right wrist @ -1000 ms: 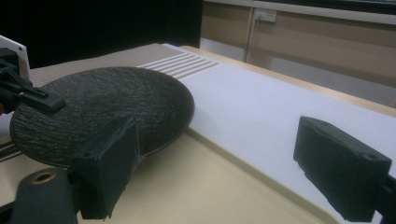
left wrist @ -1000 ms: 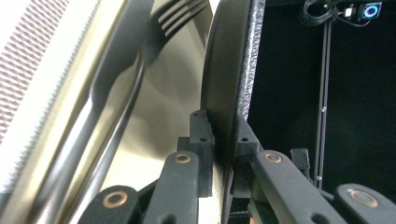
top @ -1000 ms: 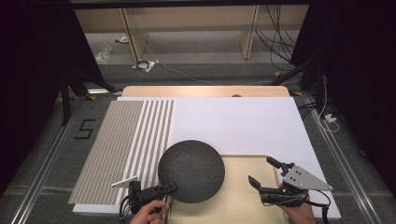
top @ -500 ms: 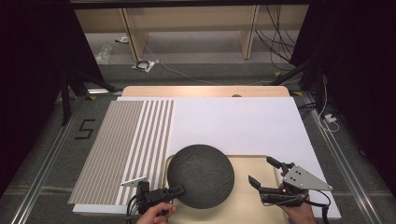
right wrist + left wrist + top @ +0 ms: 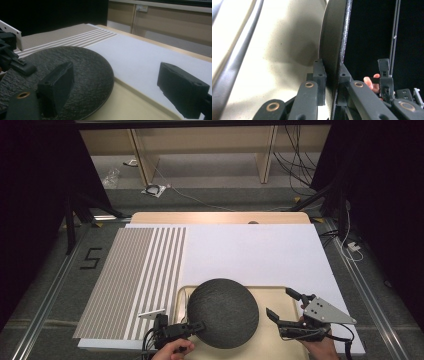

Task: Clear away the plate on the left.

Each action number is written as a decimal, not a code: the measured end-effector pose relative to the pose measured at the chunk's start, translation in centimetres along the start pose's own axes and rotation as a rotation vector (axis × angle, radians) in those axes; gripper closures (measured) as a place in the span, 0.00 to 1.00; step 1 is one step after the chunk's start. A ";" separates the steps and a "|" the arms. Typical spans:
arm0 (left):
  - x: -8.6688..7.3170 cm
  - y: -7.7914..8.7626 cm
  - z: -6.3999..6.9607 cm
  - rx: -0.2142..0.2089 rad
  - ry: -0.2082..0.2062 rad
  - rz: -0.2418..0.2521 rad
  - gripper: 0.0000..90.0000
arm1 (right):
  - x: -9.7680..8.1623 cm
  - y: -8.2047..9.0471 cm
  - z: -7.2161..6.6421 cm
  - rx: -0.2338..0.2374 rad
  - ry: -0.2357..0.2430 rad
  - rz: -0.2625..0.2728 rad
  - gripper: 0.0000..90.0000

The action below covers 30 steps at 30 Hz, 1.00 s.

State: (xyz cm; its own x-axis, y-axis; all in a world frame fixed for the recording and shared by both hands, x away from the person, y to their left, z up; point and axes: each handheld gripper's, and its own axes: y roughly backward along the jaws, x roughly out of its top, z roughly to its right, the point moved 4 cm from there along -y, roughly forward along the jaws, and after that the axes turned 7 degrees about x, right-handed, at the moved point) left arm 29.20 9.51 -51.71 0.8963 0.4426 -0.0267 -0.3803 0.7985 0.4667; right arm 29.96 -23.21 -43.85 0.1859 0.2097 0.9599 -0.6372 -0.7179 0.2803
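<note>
A dark, rough-textured round plate (image 5: 223,312) lies over the left half of a beige tray (image 5: 272,340) at the table's front edge. My left gripper (image 5: 197,326) is shut on the plate's near-left rim. In the left gripper view its pads (image 5: 319,72) clamp the thin edge of the plate (image 5: 334,50), with the tray (image 5: 274,62) behind. My right gripper (image 5: 280,302) stands open over the tray's right part, just right of the plate, with nothing between its jaws. In the right gripper view (image 5: 120,85) the plate (image 5: 75,65) is to the left.
A striped brown-and-white mat (image 5: 135,275) covers the table's left side and a plain white sheet (image 5: 250,250) its middle and right. The wooden table edge (image 5: 220,217) runs along the back. Cables lie on the floor beyond.
My left gripper has carried the plate to the right, from the mat's edge onto the tray, closer to the right gripper. The right gripper has not moved.
</note>
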 end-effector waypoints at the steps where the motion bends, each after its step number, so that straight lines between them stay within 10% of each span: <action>1: 0.0 -0.1 0.0 0.003 -0.002 -0.005 0.91 | 0.0 0.0 0.0 0.000 0.000 -0.001 0.17; 30: -1.5 -1.8 0.2 0.034 -0.053 -0.086 0.90 | 0.0 0.0 0.0 -0.001 0.002 -0.001 0.17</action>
State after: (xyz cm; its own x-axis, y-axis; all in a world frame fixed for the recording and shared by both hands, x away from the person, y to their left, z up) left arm 28.61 7.37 -52.29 0.9367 0.3496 -0.0214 -0.2940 0.8180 0.4944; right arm 29.91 -23.21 -43.84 0.1850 0.2116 0.9597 -0.6374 -0.7174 0.2811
